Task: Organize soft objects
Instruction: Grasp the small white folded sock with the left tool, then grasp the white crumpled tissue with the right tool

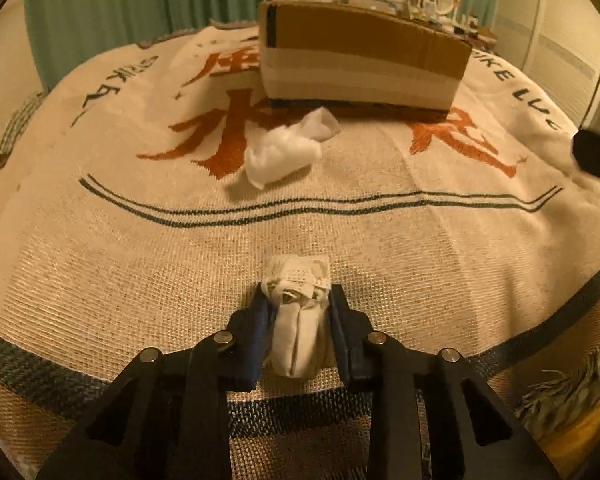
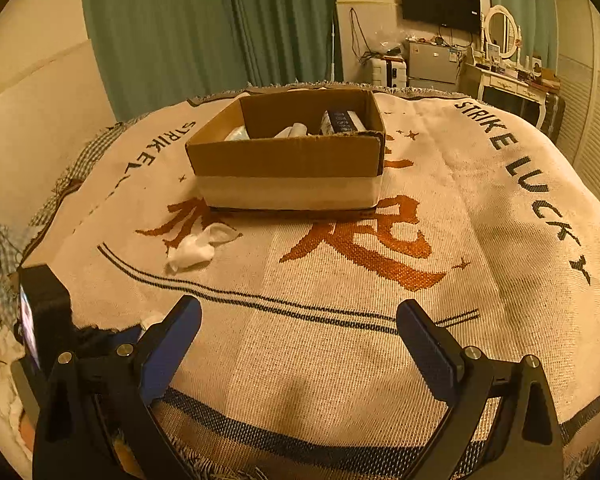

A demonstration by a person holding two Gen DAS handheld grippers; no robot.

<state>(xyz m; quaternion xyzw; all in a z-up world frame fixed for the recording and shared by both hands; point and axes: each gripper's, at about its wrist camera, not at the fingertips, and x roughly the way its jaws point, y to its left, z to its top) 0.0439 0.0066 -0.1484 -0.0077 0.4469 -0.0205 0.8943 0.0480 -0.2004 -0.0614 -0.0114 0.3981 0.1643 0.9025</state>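
Note:
My left gripper [image 1: 298, 300] is shut on a small folded white cloth bundle [image 1: 298, 320], held low over the woven blanket [image 1: 340, 232]. A crumpled white cloth [image 1: 288, 148] lies on the blanket ahead, in front of an open cardboard box [image 1: 360, 68]. In the right wrist view the box [image 2: 288, 168] holds several soft items, and the crumpled cloth [image 2: 198, 246] lies to its front left. My right gripper [image 2: 298, 316] is open and empty above the blanket [image 2: 340, 352]. The left gripper's body [image 2: 44, 320] shows at the left edge.
The blanket with orange characters and black lettering covers a bed. Green curtains [image 2: 204, 28] hang behind. A dresser with a mirror [image 2: 504, 64], a wall TV [image 2: 440, 2] and a small fridge [image 2: 432, 64] stand at the back right.

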